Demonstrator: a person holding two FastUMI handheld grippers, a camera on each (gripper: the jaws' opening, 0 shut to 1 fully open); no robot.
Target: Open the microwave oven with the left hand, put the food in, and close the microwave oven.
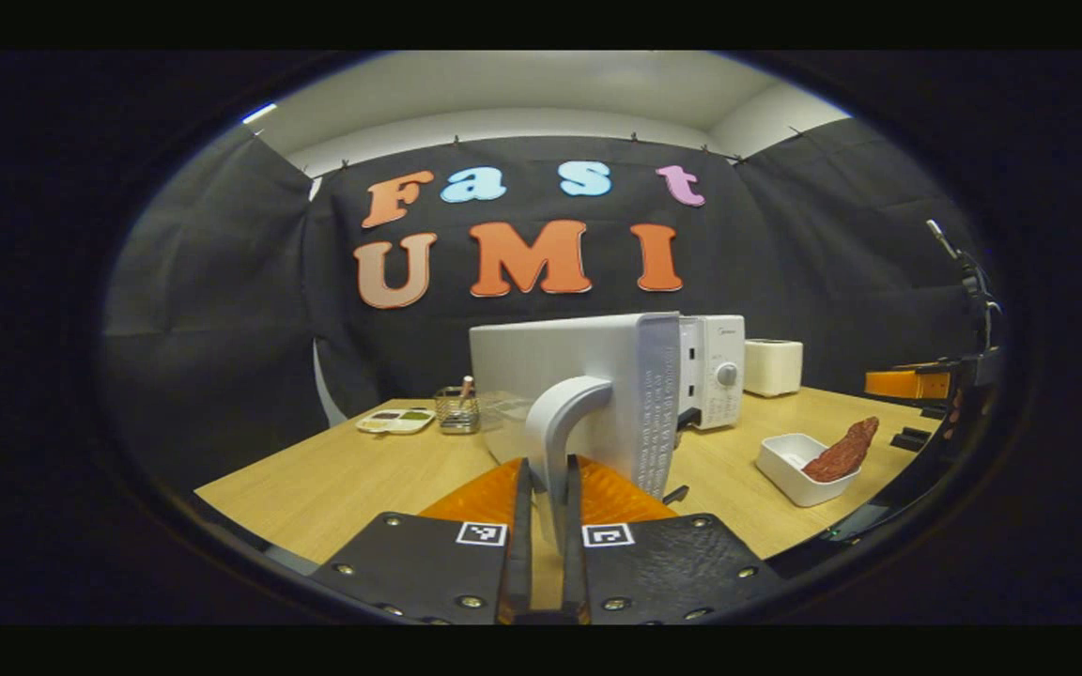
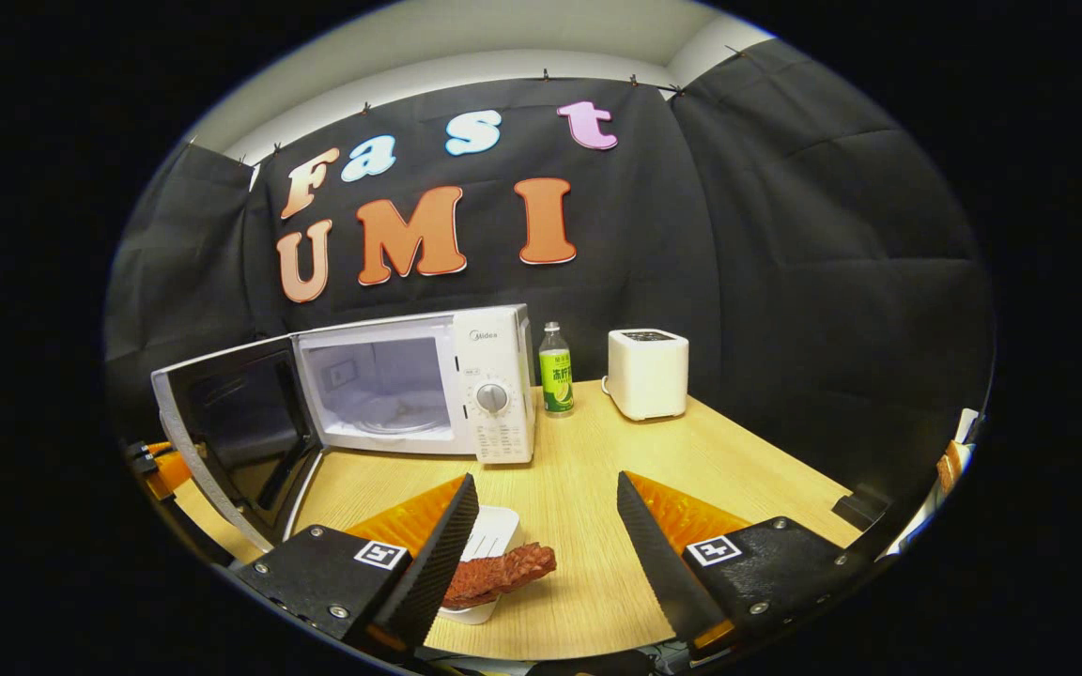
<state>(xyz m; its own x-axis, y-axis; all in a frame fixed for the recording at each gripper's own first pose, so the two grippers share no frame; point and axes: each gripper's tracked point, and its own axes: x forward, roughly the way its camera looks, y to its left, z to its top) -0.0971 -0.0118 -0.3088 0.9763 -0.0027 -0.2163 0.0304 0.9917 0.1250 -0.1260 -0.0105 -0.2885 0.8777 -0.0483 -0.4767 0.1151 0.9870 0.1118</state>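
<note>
In the left gripper view my left gripper [image 1: 548,474] is shut on the curved grey handle [image 1: 567,406] of the microwave door [image 1: 550,357], which is swung open toward me. Past it shows the white control panel [image 1: 719,376]. In the right gripper view the white microwave [image 2: 494,385] stands open; its cavity [image 2: 381,385] is bare and the door [image 2: 222,432] hangs out to the left. A reddish-brown piece of food [image 2: 502,571] lies over a small white dish [image 2: 492,530] just left of my right gripper [image 2: 546,549], which is open above the table. The same food [image 1: 843,451] and dish [image 1: 790,465] sit at the right of the left gripper view.
A green-labelled bottle [image 2: 555,371] and a white toaster [image 2: 647,373] stand right of the microwave. A paint-like tray [image 1: 395,421], a wire basket [image 1: 456,410] and a clear container [image 1: 503,408] sit at the table's far left. The wooden table [image 2: 597,469] has free room in front.
</note>
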